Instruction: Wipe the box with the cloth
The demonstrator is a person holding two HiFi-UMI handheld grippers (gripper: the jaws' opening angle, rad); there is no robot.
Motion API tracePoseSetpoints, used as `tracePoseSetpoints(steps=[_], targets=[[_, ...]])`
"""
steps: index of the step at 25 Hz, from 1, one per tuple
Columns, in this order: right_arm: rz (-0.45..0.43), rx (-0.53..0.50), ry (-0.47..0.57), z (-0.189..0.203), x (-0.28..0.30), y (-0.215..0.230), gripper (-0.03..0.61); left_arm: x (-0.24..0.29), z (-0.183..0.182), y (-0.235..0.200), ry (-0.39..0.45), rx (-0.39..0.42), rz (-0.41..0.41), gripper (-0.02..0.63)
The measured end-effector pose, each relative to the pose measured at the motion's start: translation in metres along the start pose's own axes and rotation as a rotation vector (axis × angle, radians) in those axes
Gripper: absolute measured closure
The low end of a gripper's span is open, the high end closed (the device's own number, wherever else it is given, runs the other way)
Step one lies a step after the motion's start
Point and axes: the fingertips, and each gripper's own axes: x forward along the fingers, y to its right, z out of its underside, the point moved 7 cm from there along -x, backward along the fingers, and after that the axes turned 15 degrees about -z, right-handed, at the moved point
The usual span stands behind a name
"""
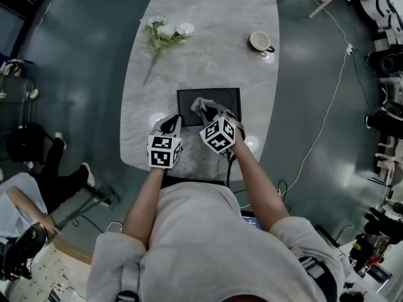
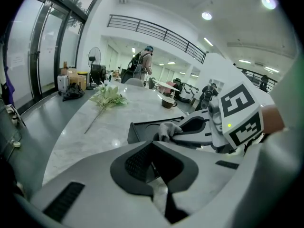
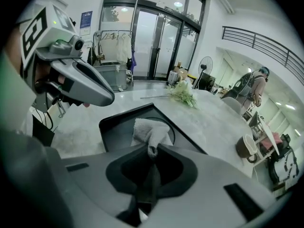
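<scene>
On the marble worktop (image 1: 208, 17), toward its near edge, lies the black box (image 1: 230, 96), a shallow open tray.

1. Right claw (image 1: 213, 112): pinching the grey cloth (image 3: 151, 129). The cloth is bunched over the inside of the box.
2. Left claw (image 2: 153, 144): pressed together on itself, just beside the box's near left corner.

Surroundings:
- A spray of white flowers (image 1: 162, 33) lies at the far left of the worktop, well apart from the box.
- A cup (image 1: 259, 41) stands at the far right.
- A white cable (image 1: 327, 118) runs across the floor to my right, and a seated person (image 1: 25, 200) is at my left.
- A standing fan (image 3: 205, 63) is beyond the worktop.

Obstructions: in the left gripper view, my right claw's body covers the right part of the box.

Markings: the marker cubes (image 1: 165, 151) carry black-and-white square patterns. A blue notice (image 3: 86, 19) hangs by the glass doors, its print too small to read.
</scene>
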Motion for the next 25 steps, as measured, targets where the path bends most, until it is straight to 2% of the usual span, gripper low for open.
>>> tracePoseSetpoints(steps=[21,25], targets=[[-0.004,0.019,-0.003,0.033,-0.016,-0.053,0.532,-0.013,0.008,0.020,0.008,0.024,0.047,0.591],[0.003,0.058,0.024,0.038,-0.020,-0.053,0.532,-0.011,0.002,0.029,0.016,0.040,0.066,0.591]])
